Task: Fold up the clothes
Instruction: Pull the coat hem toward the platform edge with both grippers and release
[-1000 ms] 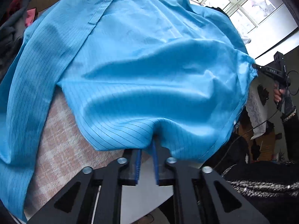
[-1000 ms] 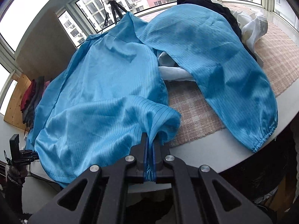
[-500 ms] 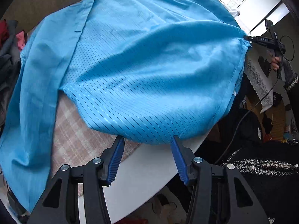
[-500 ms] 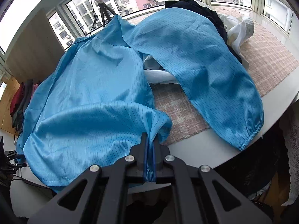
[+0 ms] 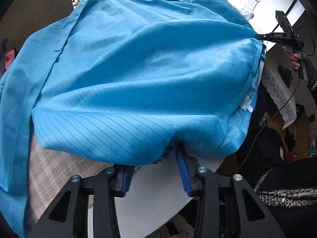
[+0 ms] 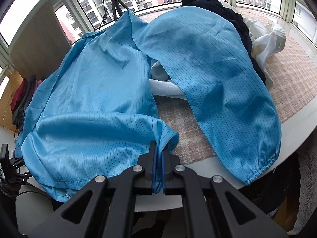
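Observation:
A blue pinstriped garment (image 5: pixel 138 75) lies spread over the round table, and it shows in the right wrist view (image 6: pixel 95 107) too. My left gripper (image 5: pixel 154 158) is open, its blue pads wide apart; the hem drapes over the gap and hides the fingertips. My right gripper (image 6: pixel 158 158) is shut on the garment's hem corner, and it shows far right in the left wrist view (image 5: pixel 257 36). One long sleeve (image 6: pixel 218 91) lies toward the table's right edge, its elastic cuff (image 6: pixel 263 170) hanging over.
A pink checked cloth (image 6: pixel 184 127) covers the white table (image 6: pixel 297 123). Dark and white clothes (image 6: pixel 257 39) are heaped at the back right. More clothes (image 6: pixel 21 97) hang at the left. A tripod (image 6: pixel 116 4) stands by the windows.
My left gripper opened and let go of the hem, then moved forward so the hem drapes over its open fingers. My right gripper kept its grip on the hem.

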Demonstrator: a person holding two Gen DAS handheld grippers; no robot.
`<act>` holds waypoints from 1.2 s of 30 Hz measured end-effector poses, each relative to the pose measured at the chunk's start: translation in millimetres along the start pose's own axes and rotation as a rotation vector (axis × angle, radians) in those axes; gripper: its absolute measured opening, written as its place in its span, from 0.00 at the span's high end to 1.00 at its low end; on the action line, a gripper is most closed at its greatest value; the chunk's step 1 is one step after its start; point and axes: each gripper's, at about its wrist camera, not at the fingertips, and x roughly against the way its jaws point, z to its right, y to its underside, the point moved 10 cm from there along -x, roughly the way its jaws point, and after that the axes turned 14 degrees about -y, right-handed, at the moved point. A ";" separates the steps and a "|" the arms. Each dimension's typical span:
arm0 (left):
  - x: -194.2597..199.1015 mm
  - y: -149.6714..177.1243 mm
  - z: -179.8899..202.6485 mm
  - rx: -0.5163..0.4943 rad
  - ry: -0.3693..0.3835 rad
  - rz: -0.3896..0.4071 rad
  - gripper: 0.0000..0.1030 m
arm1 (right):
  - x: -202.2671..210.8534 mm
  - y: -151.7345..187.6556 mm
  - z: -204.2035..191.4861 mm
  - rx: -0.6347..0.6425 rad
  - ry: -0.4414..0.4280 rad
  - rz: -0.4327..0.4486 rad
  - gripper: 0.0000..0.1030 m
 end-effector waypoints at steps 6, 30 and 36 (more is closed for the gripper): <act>60.1 30.6 -22.0 0.055 -0.045 -0.038 0.91 | 6.5 14.0 -21.1 0.090 -0.029 -0.046 0.96; 40.8 131.0 -84.6 0.089 -0.201 -0.353 0.84 | -18.3 167.9 -63.6 0.099 -0.081 -0.339 0.89; 87.5 99.4 -137.9 0.166 -0.288 -0.224 0.82 | 33.0 118.2 -81.2 0.144 -0.056 -0.200 0.87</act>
